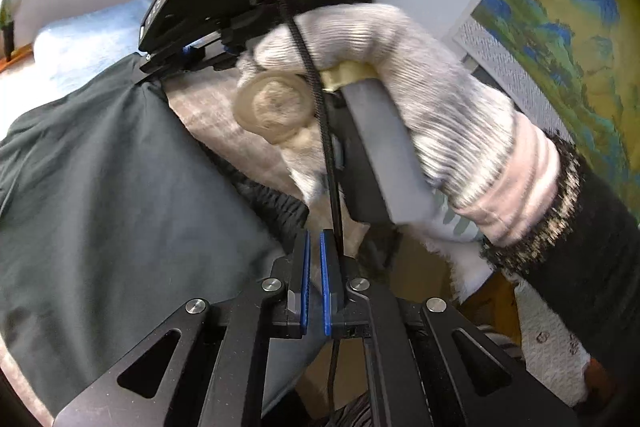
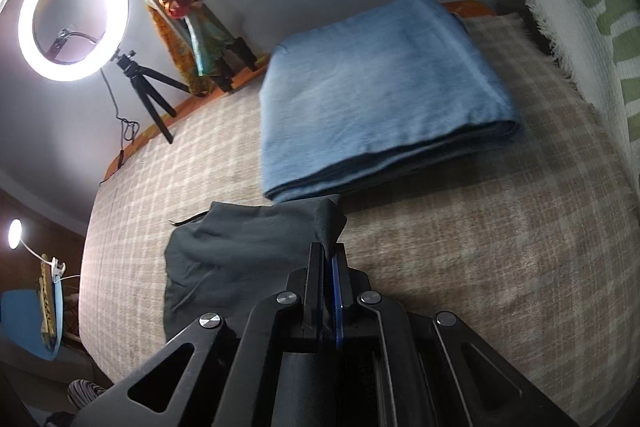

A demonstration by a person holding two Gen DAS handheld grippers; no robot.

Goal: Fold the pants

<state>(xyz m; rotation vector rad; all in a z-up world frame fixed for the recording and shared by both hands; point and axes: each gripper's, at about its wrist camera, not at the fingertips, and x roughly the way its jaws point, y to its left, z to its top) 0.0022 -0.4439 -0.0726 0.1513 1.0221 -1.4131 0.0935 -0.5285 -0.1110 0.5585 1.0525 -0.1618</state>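
Note:
Dark green pants lie spread over a checked bed cover, filling the left of the left wrist view; their ribbed waistband reaches my left gripper. The left gripper's blue pads stand nearly together with the waistband edge at their tips; no cloth shows between them. In the right wrist view my right gripper is shut on a corner of the pants, lifting it off the cover. The right gripper, held by a gloved hand, also shows in the left wrist view.
A folded blue blanket lies on the checked bed cover beyond the pants. A ring light on a tripod and a figurine stand on the far edge by the wall. A green-patterned white cloth hangs at the right.

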